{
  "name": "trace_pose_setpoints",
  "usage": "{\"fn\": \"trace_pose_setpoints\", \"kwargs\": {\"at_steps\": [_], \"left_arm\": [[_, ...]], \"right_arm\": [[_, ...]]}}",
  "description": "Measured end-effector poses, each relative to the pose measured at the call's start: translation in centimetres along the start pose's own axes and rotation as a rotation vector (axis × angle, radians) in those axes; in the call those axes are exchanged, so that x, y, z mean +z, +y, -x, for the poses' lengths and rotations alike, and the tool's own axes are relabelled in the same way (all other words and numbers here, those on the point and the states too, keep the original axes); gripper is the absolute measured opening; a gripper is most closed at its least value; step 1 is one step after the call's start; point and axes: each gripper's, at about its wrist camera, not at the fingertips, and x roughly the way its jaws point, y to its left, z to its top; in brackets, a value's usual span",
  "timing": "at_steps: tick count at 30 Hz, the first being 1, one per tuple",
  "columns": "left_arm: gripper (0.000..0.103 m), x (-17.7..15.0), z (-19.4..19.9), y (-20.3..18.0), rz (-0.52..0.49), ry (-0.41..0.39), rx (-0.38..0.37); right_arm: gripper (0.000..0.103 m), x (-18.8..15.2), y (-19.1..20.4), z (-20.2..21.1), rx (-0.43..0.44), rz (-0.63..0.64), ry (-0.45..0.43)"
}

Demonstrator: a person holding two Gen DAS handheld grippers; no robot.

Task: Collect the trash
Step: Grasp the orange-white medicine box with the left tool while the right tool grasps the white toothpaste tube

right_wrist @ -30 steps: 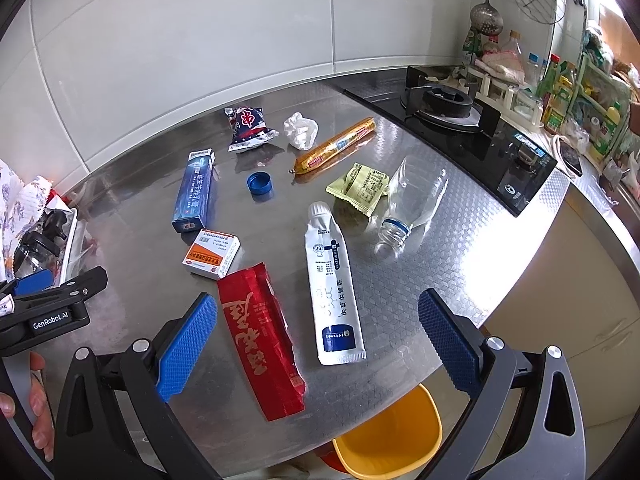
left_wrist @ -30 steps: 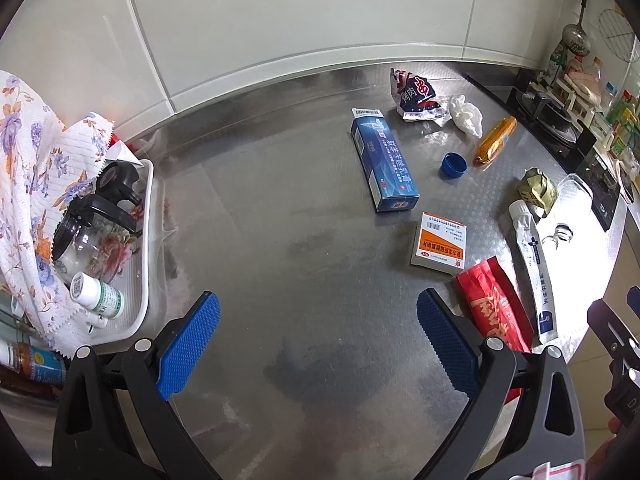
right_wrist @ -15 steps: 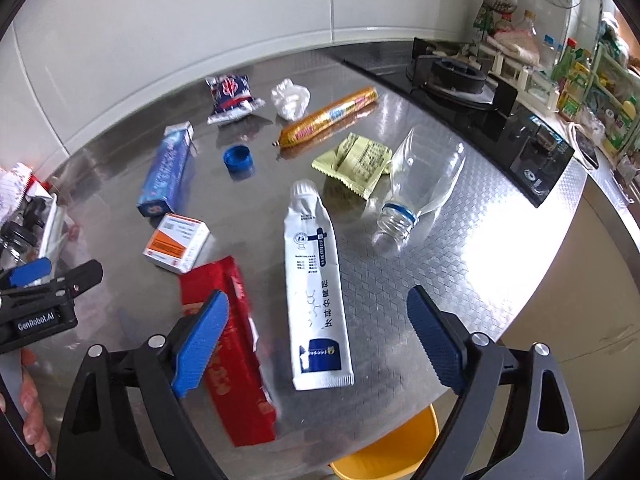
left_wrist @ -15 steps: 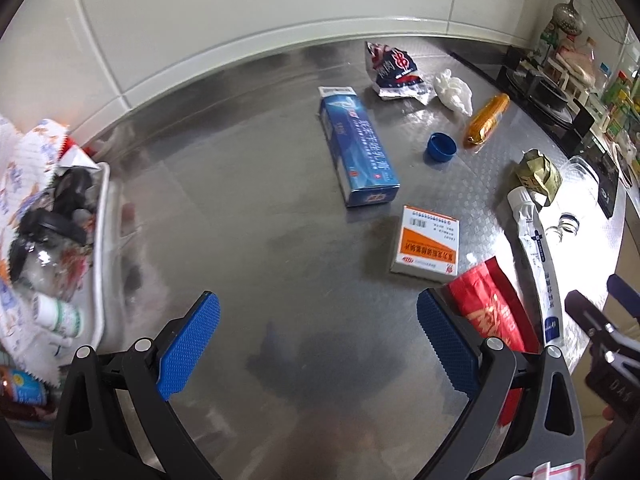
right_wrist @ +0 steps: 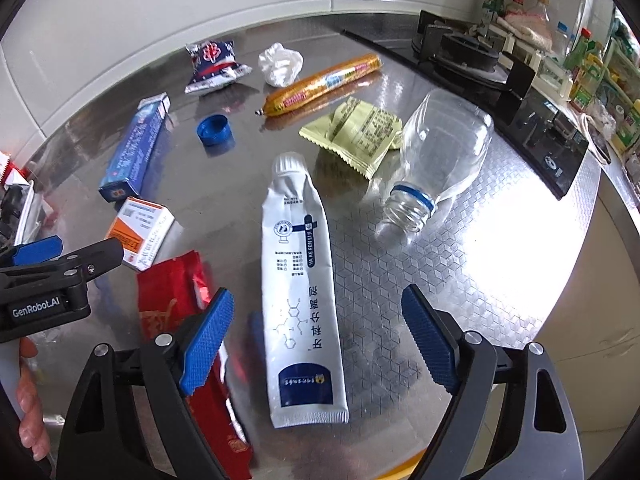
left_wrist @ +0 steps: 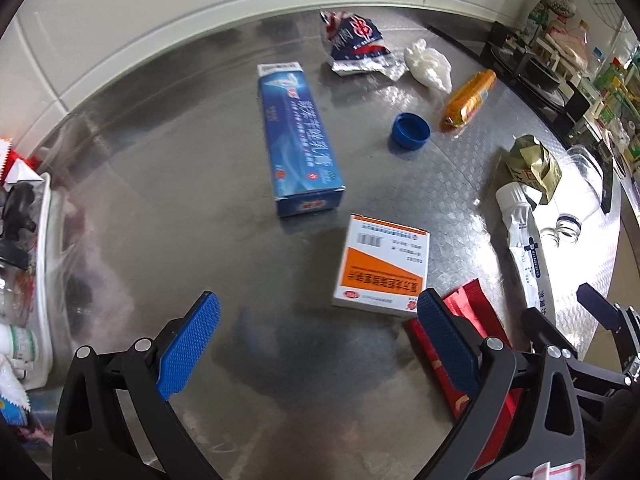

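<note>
Looking at it now, my right gripper [right_wrist: 316,336] sits jaws spread and empty, straddling the white tube [right_wrist: 301,292], whose long axis runs straight away between them, while the equally spread, empty left gripper [left_wrist: 320,340] is off toward the orange box [left_wrist: 382,266].

The left gripper [left_wrist: 318,338] hangs above the steel counter [left_wrist: 180,208] with its 2 blue-padded fingers [left_wrist: 188,346] spread wide and nothing between them. Toward the middle of the counter lies a long blue carton [left_wrist: 298,136], and just beside its near end an orange-and-white box [left_wrist: 382,266]. A red packet [left_wrist: 470,344] lies at the near edge, partly under the right finger. Toward the back edge sit a blue snack bag [left_wrist: 356,42], a white crumpled wad [left_wrist: 428,64], an orange sausage [left_wrist: 468,98] and 1 blue cap [left_wrist: 410,131]. A white tube [left_wrist: 528,246] lies near the right edge.
</note>
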Motion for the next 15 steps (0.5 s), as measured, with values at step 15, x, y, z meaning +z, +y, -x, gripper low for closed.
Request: {"fn": "trace_pose_setpoints", "kwargs": {"at_steps": [15], "left_arm": [[0.093,0.7,-2.5,-0.8,-0.019,0.031,0.027]], "right_arm": [[0.072,-0.2,-0.7,-1.0,0.024,0.026,0.003]]}}
